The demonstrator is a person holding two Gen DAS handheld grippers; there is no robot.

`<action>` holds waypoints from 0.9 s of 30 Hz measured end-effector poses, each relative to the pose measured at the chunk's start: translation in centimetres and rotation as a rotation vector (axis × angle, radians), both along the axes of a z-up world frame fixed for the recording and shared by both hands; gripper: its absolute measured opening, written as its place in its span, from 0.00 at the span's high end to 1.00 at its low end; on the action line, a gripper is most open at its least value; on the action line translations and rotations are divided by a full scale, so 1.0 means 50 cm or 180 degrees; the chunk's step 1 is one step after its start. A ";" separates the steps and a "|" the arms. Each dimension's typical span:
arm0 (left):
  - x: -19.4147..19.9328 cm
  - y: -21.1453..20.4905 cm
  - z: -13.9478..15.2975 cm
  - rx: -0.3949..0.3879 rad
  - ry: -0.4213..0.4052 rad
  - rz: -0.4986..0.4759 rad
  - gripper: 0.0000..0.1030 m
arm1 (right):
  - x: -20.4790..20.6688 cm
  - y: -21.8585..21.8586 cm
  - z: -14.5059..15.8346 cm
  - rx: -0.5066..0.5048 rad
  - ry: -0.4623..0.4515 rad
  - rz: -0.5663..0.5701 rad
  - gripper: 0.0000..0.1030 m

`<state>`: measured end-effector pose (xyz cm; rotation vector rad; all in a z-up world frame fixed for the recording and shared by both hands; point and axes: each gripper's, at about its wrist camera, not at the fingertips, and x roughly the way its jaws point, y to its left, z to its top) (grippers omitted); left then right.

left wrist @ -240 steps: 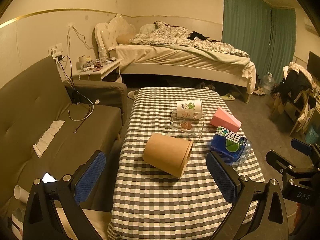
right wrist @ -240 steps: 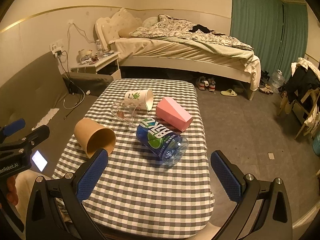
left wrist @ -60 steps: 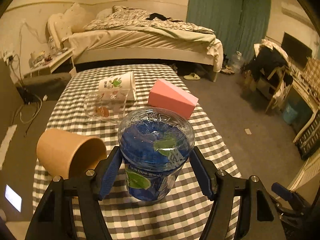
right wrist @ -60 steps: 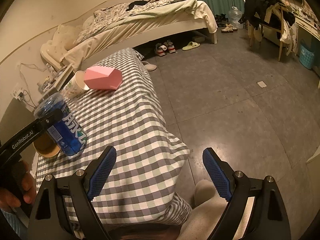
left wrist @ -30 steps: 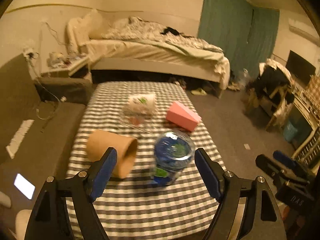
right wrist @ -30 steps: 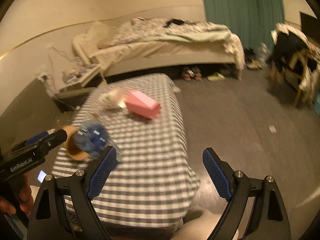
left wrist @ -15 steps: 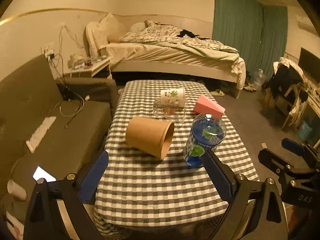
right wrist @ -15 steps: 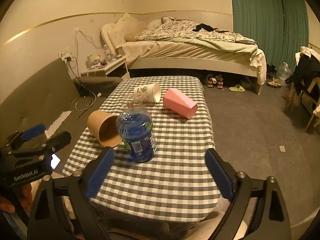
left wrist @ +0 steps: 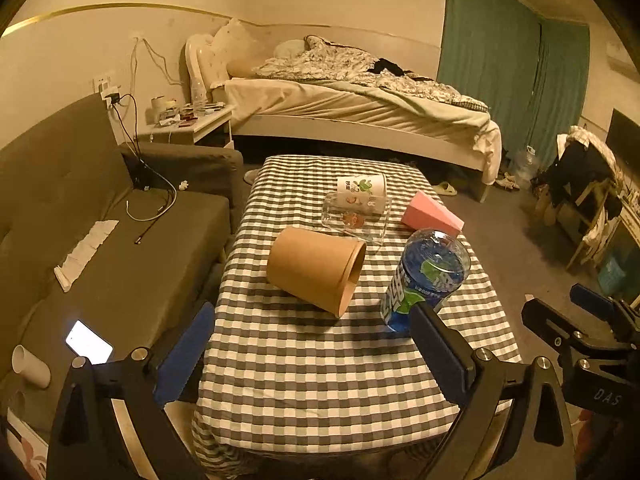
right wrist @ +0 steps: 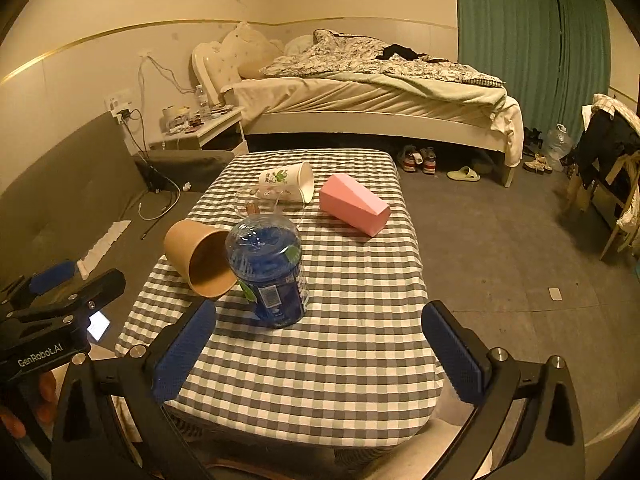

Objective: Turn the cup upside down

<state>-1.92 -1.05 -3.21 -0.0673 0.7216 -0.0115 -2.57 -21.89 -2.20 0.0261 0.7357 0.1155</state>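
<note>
A blue plastic cup [left wrist: 426,278] stands upside down on the checked table [left wrist: 320,360], bottom up; it also shows in the right wrist view [right wrist: 270,272]. A brown paper cup [left wrist: 316,270] lies on its side beside it, as the right wrist view [right wrist: 200,260] also shows. A white printed cup [left wrist: 362,186] and a clear glass cup [left wrist: 354,216] lie on their sides farther back. My left gripper [left wrist: 312,356] is open and empty, back near the table's front edge. My right gripper [right wrist: 320,352] is open and empty, also near the front edge.
A pink wedge-shaped box [left wrist: 432,214] lies at the table's right side. A grey sofa [left wrist: 80,240] with a lit phone [left wrist: 89,342] stands left of the table. A bed [left wrist: 360,108] is behind, a chair with clothes [left wrist: 580,184] at right.
The left gripper set the blue cup down upside down, let go and drew back from the table. Both grippers now hover wide open near the front edge.
</note>
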 end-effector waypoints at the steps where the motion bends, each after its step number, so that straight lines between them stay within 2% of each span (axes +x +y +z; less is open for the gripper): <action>1: 0.000 0.002 0.000 -0.0002 0.0000 0.0008 0.03 | 0.001 0.002 -0.001 -0.0011 -0.0002 -0.0001 0.00; 27: -0.005 0.012 0.001 -0.0012 -0.0043 0.0022 0.03 | 0.008 0.011 -0.011 -0.0072 0.0067 -0.0034 0.00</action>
